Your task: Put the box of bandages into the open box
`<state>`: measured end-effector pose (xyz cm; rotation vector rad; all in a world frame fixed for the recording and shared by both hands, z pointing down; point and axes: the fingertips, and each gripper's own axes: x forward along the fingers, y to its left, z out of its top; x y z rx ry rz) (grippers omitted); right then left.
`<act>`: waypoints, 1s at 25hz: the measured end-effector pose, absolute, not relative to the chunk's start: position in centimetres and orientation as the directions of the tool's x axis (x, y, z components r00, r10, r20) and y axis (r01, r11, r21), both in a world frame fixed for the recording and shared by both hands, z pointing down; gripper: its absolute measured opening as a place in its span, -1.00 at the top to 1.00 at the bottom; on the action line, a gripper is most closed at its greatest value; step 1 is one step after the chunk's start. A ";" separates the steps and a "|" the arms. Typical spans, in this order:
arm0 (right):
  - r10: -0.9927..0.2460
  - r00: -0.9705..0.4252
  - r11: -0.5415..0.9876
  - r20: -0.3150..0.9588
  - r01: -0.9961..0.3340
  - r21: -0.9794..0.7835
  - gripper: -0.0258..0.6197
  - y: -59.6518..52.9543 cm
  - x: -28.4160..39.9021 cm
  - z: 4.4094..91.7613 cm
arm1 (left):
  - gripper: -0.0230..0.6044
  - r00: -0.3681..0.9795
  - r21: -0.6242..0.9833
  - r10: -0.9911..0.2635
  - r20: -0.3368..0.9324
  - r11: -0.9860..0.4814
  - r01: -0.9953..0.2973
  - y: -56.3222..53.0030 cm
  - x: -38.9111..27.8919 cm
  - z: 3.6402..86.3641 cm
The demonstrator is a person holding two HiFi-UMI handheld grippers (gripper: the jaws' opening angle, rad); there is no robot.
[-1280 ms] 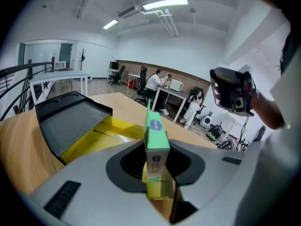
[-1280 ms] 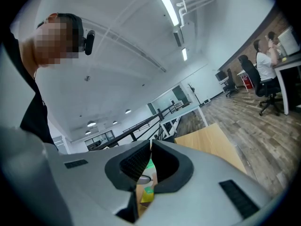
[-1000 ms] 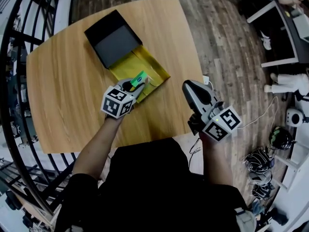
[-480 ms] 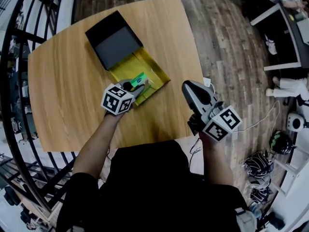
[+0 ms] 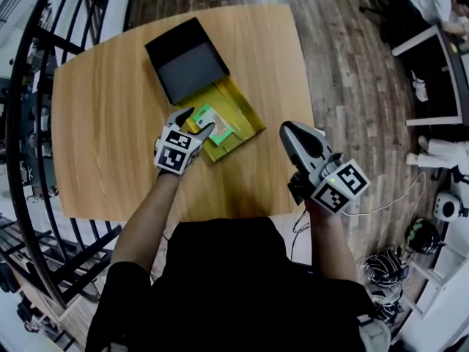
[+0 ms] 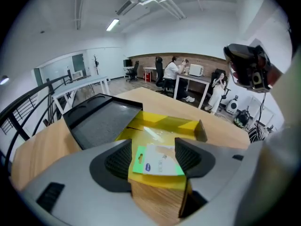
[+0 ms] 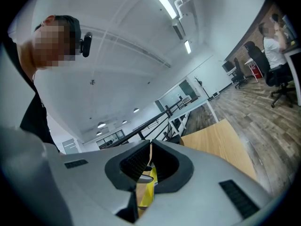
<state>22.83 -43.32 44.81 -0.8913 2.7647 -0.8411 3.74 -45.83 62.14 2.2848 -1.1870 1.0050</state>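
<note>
The box of bandages (image 5: 210,122), green and white, lies flat at the near end of the open box's yellow tray (image 5: 246,113); the black lid (image 5: 187,61) is folded back beyond it. My left gripper (image 5: 196,121) points down over it, and its jaws have just been opening. In the left gripper view the box of bandages (image 6: 159,160) lies between the left gripper's (image 6: 154,150) spread pads, touching neither, on the yellow tray (image 6: 164,124). My right gripper (image 5: 294,128) hangs past the table's right edge, shut and empty; the right gripper view shows the right gripper's (image 7: 150,161) pads together.
The round-cornered wooden table (image 5: 102,130) bears only the open box. A black metal railing (image 5: 26,123) curves along its left side. On the wooden floor to the right lie a white cable (image 5: 399,189) and helmets (image 5: 388,259). People sit at desks (image 6: 181,76) far behind.
The left gripper moved forward over the yellow tray, tipped further down and opened. The box of bandages, held upright before, now lies flat in the tray. The right gripper stayed still.
</note>
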 end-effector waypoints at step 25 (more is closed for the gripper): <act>-0.403 -0.915 0.847 -0.024 -0.363 -0.388 0.80 -37.5 7.5 35.1 | 0.35 0.363 0.031 -0.853 0.376 -0.380 -0.925 -34.2 -9.7 43.2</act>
